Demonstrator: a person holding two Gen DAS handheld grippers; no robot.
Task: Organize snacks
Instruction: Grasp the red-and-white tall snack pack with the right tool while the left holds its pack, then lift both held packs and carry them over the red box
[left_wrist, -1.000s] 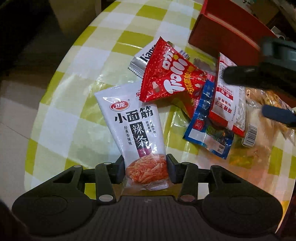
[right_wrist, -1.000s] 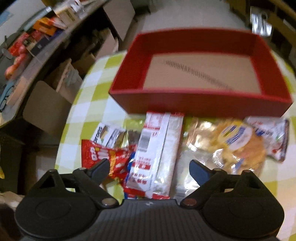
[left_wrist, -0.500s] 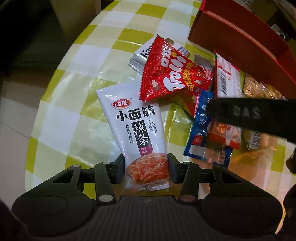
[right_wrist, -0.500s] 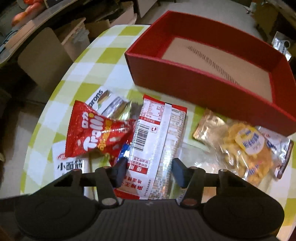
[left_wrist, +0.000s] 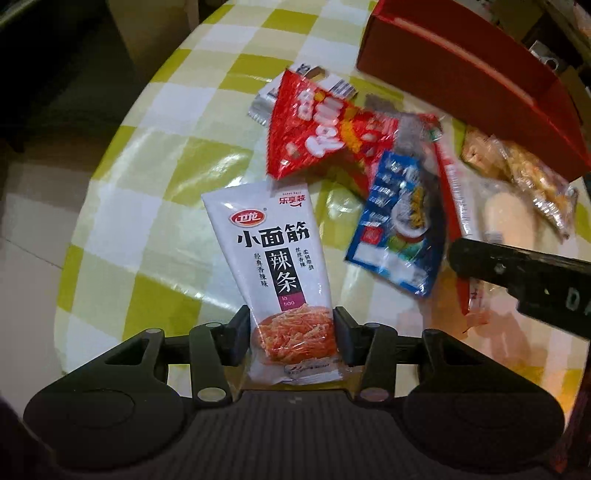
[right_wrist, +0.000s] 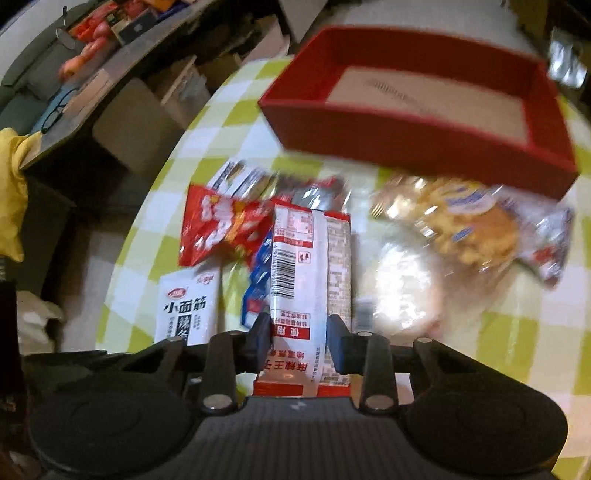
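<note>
Gripping the white latiao pouch (left_wrist: 280, 258) by its lower end, left gripper (left_wrist: 291, 338) closed on both side edges, probably so the long body can hang free ahead of the fingers and swing toward the box. Lying just beyond: the red Trolli bag (left_wrist: 317, 136) overlapping a silver packet (left_wrist: 266, 101), then the blue sachet (left_wrist: 400, 221), all loose on the checked table (left_wrist: 147, 155), seemingly waiting their turn. Clamping the red-and-white pack (right_wrist: 306, 273) at its near end, right gripper (right_wrist: 298, 341) closed across its width, barcode side up, likely held low to clear the neighbours. Resting to its right: a clear-wrapped bun (right_wrist: 400, 288) and a cracker bag (right_wrist: 476, 225), touching each other. Standing at the far right edge of the table, the red box (right_wrist: 406, 133), open and bare inside, evidently the destination for every snack.
</note>
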